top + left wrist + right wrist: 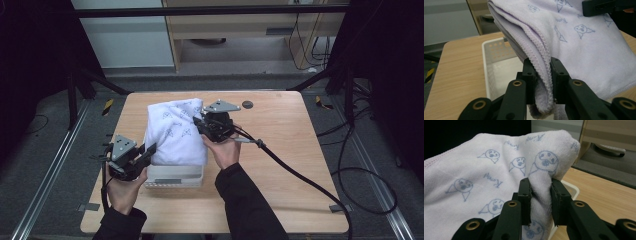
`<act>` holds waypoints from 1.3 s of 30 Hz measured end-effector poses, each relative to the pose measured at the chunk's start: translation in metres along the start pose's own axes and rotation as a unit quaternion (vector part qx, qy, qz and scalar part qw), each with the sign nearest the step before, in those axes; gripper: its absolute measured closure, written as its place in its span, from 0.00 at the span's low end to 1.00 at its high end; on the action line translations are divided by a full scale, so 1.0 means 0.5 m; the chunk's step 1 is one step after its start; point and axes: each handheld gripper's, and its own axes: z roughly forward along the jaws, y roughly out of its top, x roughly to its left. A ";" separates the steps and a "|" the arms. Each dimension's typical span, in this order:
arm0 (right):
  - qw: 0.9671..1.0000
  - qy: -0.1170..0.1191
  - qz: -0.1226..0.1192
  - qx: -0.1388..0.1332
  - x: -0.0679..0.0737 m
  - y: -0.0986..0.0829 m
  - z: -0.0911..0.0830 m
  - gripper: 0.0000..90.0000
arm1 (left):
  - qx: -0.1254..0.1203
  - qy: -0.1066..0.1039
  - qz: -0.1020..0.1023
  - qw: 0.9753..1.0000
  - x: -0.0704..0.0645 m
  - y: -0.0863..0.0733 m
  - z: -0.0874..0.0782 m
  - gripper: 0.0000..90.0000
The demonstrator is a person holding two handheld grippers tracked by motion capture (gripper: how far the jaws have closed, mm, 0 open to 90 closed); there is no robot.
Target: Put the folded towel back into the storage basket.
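Observation:
A folded white towel printed with small blue faces hangs over a white perforated basket on the wooden table. My left gripper is shut on the towel's stitched near-left edge, with several folded layers pinched between the jaws. My right gripper is shut on a fold of the towel at its far right side. The towel stretches between the two grippers above the basket, whose inside looks bare where it shows. The basket's rim peeks out behind the right jaws.
The wooden table has free room right of the basket. A small dark round disc lies near the far edge. The right gripper's black cable trails across the table to the right. Stand legs and floor cables surround the table.

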 end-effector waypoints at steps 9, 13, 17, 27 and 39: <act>1.000 0.007 0.009 0.005 0.008 -0.010 0.035 0.81 | 0.012 0.012 -0.003 1.000 0.021 -0.012 0.010 0.84; 1.000 0.007 0.010 0.007 0.009 -0.021 0.054 0.81 | 0.021 0.019 -0.003 1.000 0.029 -0.020 0.021 0.84; 1.000 0.010 0.019 0.011 0.011 -0.032 0.071 0.81 | 0.028 0.022 -0.005 0.999 0.039 -0.028 0.029 0.84; 0.999 0.003 0.015 0.029 0.011 -0.060 0.108 0.81 | 0.052 0.028 -0.006 0.998 0.048 -0.055 0.059 0.84; 0.999 -0.008 0.008 0.044 0.014 -0.087 0.134 0.80 | 0.071 0.030 -0.005 0.997 0.050 -0.078 0.083 0.84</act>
